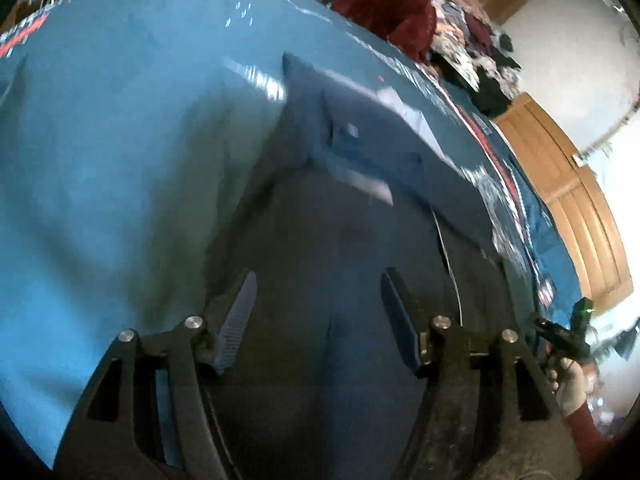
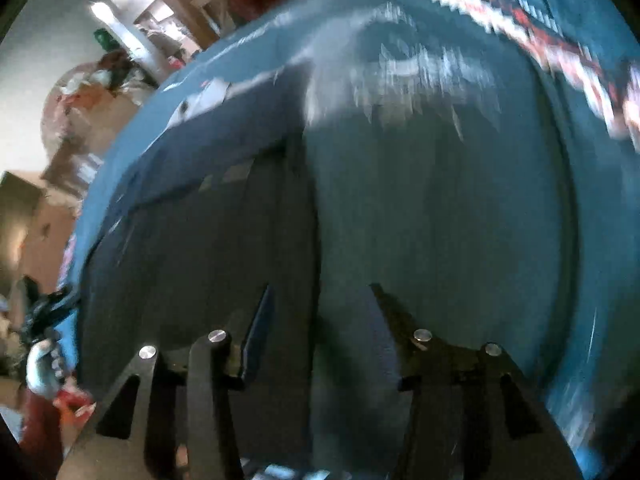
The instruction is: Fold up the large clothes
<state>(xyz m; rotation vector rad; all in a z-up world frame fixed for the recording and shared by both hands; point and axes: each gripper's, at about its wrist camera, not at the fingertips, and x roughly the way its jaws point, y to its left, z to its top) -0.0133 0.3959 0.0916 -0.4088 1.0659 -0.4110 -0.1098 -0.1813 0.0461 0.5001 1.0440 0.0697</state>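
A large dark navy garment (image 1: 340,220) lies spread on a light blue bed cover (image 1: 120,140). My left gripper (image 1: 320,284) hovers just over the garment, open, with nothing between its fingers. In the right wrist view the same garment (image 2: 200,240) fills the left half, and its edge runs up between the fingers. My right gripper (image 2: 320,290) is open above that edge, part over the garment and part over the blue cover (image 2: 440,200). The right gripper (image 1: 568,328) also shows at the far right of the left wrist view, held by a gloved hand. Both views are motion-blurred.
A dark red cushion (image 1: 384,4) and a pile of mixed clothes (image 1: 460,32) sit at the far end of the bed. A wooden door (image 1: 580,208) stands beyond the bed's right edge. A red and white patterned band (image 2: 520,20) crosses the cover.
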